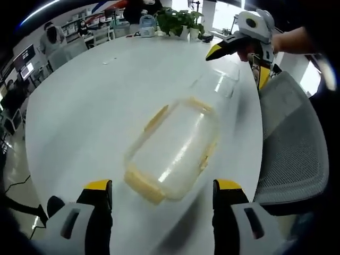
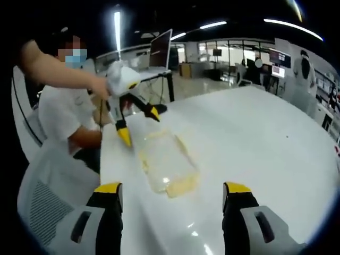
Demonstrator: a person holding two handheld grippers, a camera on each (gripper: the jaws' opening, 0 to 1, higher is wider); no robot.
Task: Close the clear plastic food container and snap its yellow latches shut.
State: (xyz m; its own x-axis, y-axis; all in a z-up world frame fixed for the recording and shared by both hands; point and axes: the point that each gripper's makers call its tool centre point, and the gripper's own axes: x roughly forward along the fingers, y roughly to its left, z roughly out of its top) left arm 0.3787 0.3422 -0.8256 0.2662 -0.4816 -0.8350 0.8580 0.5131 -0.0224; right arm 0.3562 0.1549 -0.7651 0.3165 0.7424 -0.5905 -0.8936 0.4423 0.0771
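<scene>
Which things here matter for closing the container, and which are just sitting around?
Job: clear plastic food container, its yellow latches, left tongs, right tongs.
Lying about: potted plants, grey mesh chair, monitor.

The container (image 1: 172, 154) lies flat on the table (image 1: 101, 101), near the edge beside the chair (image 1: 295, 154). In the left gripper view it lies just beyond the left gripper (image 1: 162, 199), between its two jaws, and the chair stands right of the table. The right gripper (image 1: 241, 50) hangs over the far end of the container, at the table's right edge. Plants (image 1: 180, 21) stand at the table's far end. In the right gripper view the container lies ahead of the right gripper (image 2: 172, 195), with the left gripper (image 2: 139, 123) above its far end and the person (image 2: 66, 114) seated to the left, the chair nearer.
</scene>
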